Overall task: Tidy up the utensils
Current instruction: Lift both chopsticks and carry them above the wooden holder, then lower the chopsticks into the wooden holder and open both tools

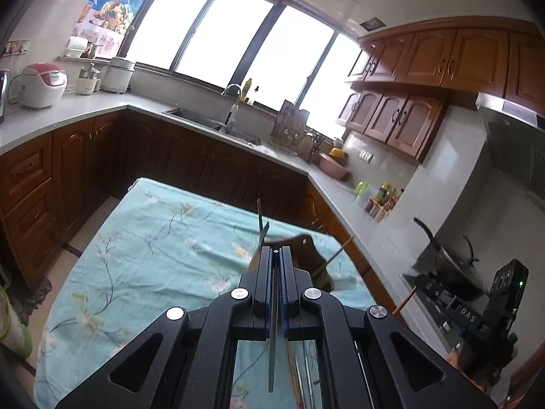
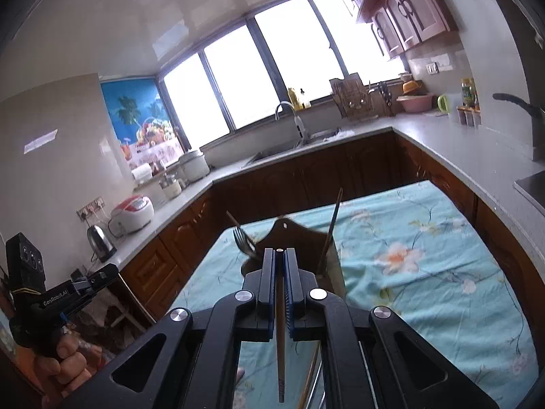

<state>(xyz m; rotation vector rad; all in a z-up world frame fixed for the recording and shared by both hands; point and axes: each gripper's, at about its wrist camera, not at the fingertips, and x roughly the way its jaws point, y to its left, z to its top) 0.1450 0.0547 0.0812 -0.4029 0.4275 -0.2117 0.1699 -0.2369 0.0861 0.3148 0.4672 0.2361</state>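
Steel, thin and slippery: our left gripper [image 1: 276, 255] fingers pinch a flat metal utensil handle [image 1: 271, 347], right gripper [image 2: 280, 255] a stiff wooden chopstick [image 2: 281, 341], both just before the dark wooden holder [image 2: 289, 238].

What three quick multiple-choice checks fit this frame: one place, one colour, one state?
1. Where does the brown holder stand?
A. in a drawer
B. on the cloth-covered table
C. on a chair

2. What colour is the cloth?
A. teal with flowers
B. plain red
C. black and white checks

3. What state is the right gripper in?
A. wide open and empty
B. shut on a cup
C. shut on a chopstick

Key: 1 B, the holder's base sits on the floral cloth. 2 A, teal fabric with pale blossoms shows in both views. 3 C, the blue pads pinch a brown stick that runs back under the gripper.
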